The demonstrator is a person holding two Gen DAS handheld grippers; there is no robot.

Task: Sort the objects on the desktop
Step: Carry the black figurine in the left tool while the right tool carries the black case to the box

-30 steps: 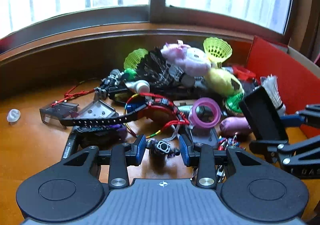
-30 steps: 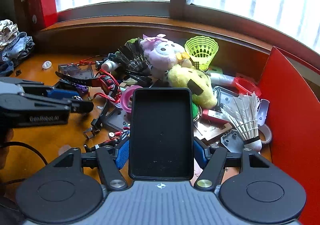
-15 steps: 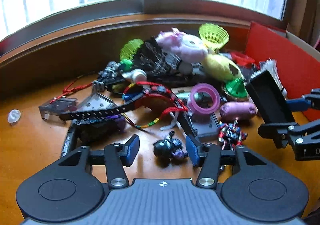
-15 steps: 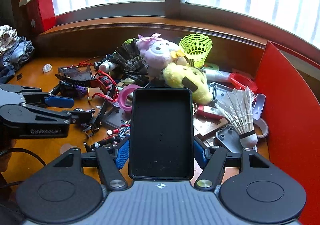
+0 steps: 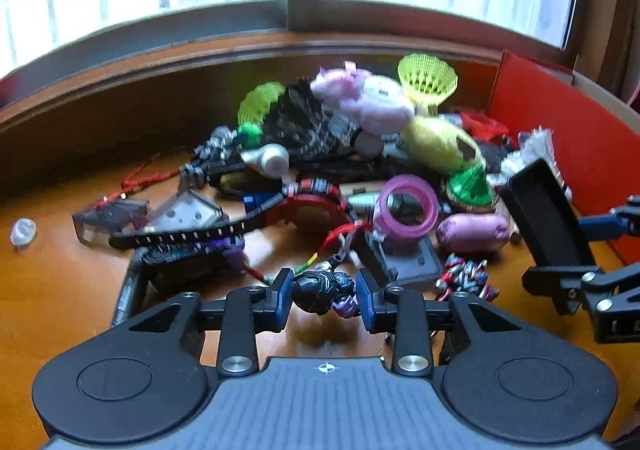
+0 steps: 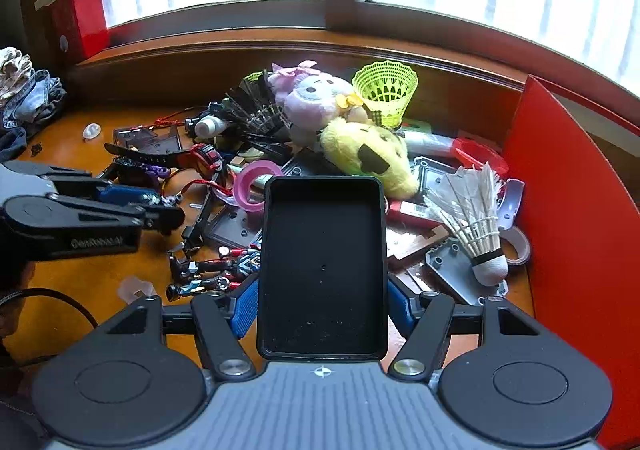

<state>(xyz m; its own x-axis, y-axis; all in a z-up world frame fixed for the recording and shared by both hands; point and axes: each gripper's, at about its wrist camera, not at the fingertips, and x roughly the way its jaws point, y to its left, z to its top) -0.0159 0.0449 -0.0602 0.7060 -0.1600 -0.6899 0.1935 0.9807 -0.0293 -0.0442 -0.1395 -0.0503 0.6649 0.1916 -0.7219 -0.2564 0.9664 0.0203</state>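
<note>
- While the left gripper [image 5: 323, 296] sits low over the wooden desk [image 5: 60, 290], a small dark figurine [image 5: 322, 290] lies between its blue pads [image 5: 280, 296]; whether the pads actually press it, I cannot tell.
- Clamped from both sides in the right gripper [image 6: 322, 306] is a black rectangular tray [image 6: 322, 270], its open side facing the camera.
- Beyond lies the clutter: a pink tape ring [image 5: 404, 205], a red watch with a black strap [image 5: 240, 226], a pink plush [image 6: 316, 99], a yellow plush [image 6: 366, 157] and a white shuttlecock [image 6: 478, 226].
- At the right edge stands a red box wall [image 6: 580, 250].
</note>
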